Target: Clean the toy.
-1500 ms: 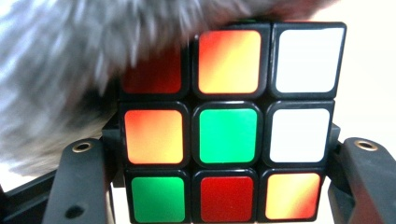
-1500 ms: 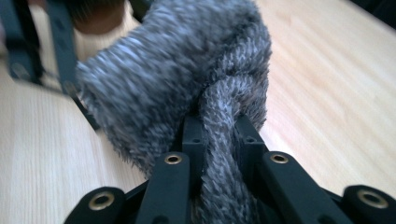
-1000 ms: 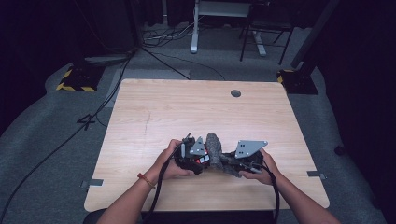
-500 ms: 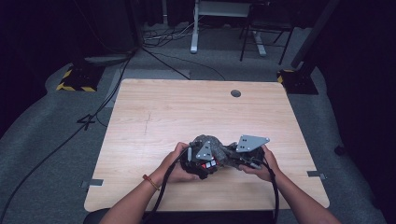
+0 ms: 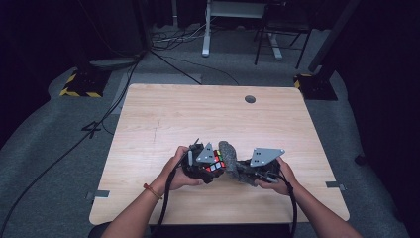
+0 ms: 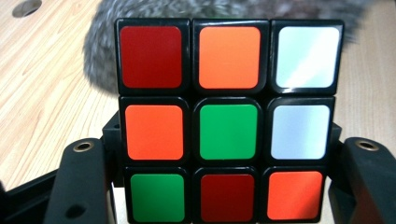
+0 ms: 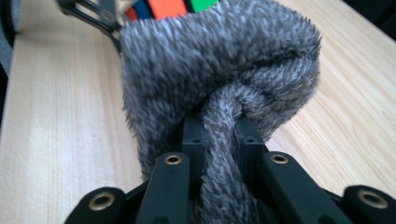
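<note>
A scrambled Rubik's cube [image 5: 216,164] is clamped between the jaws of my left gripper [image 5: 210,167] near the table's front edge. In the left gripper view the cube [image 6: 228,130] shows a face of red, orange, white and green tiles, and the left gripper [image 6: 225,147] has one black jaw on each side of it. My right gripper [image 5: 241,171] is shut on a grey furry cloth [image 5: 229,154] that rises against the cube's right side. In the right gripper view the cloth [image 7: 219,60] is pinched in the right gripper [image 7: 219,126], with the cube [image 7: 170,5] just beyond it.
The wooden table [image 5: 198,119] has a round cable hole [image 5: 250,99] at the back right. Cables trail from both grippers toward the person. Stands, cables and a desk frame are on the dark floor beyond the table's far edge.
The cloth moved left over the cube half a second ago and has come back to the cube's right side. The left gripper has rolled, so its grey plate faces up.
</note>
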Motion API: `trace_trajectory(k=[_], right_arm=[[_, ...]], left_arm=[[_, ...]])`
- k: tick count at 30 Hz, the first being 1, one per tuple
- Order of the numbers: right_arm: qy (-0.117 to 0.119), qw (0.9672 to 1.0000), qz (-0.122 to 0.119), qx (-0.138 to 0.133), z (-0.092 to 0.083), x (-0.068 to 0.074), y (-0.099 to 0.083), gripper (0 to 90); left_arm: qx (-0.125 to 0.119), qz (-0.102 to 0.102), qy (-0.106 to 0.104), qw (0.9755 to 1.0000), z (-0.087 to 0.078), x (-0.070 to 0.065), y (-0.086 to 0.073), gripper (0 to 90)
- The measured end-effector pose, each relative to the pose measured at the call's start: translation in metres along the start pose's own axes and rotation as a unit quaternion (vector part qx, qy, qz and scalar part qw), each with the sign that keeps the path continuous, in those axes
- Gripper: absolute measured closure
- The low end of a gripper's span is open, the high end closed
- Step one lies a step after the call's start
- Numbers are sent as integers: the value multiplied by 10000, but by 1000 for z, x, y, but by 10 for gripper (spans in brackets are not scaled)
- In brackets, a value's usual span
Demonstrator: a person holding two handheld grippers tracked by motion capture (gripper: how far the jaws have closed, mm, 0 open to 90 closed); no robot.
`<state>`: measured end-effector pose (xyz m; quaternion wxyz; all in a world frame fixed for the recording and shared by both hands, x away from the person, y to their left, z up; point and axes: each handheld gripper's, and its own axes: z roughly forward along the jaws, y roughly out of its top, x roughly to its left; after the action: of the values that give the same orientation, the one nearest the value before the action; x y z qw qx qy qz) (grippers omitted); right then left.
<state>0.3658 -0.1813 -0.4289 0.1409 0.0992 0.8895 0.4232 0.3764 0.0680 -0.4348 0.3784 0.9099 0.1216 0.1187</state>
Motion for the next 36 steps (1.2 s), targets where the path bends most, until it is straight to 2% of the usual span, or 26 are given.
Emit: trace_trajectory(k=[2,5,8,10,14,20,23,26,28,31,33,36], right_arm=[[49,9999,-24,-109,-3,2,2,789],[24,9996,-175,-232,-5,9,8,788],[-74,9993,-258,-272,-5,12,12,788],[-122,9993,-175,-320,-6,9,11,788],[-315,9993,20,-222,-5,-1,6,789],[-385,9987,331,66,-1,-14,-8,788],[-280,9987,378,183,4,-16,-12,788],[-111,9989,447,85,6,-15,-12,788],[117,9984,544,-63,6,-14,-12,788],[274,9970,686,-224,5,-15,-13,788],[401,9949,838,-400,2,-18,-14,789],[436,9944,800,-529,0,-16,-13,789]], left_arm=[[69,-38,-32,10000,4,0,-1,335],[206,135,-97,9996,14,-7,1,335],[245,156,-194,9994,20,-12,3,335],[223,187,-238,9993,22,-15,5,335],[103,236,-232,9994,18,-18,9,335],[-157,179,-154,9996,5,-15,10,335],[-250,177,-122,9995,2,-15,10,336],[-286,184,-160,9993,3,-15,10,335],[-301,197,-195,9992,5,-15,10,335],[-272,215,-204,9992,6,-15,9,333],[-269,217,-231,9991,6,-15,9,332],[-262,243,-271,9990,8,-15,8,330]])
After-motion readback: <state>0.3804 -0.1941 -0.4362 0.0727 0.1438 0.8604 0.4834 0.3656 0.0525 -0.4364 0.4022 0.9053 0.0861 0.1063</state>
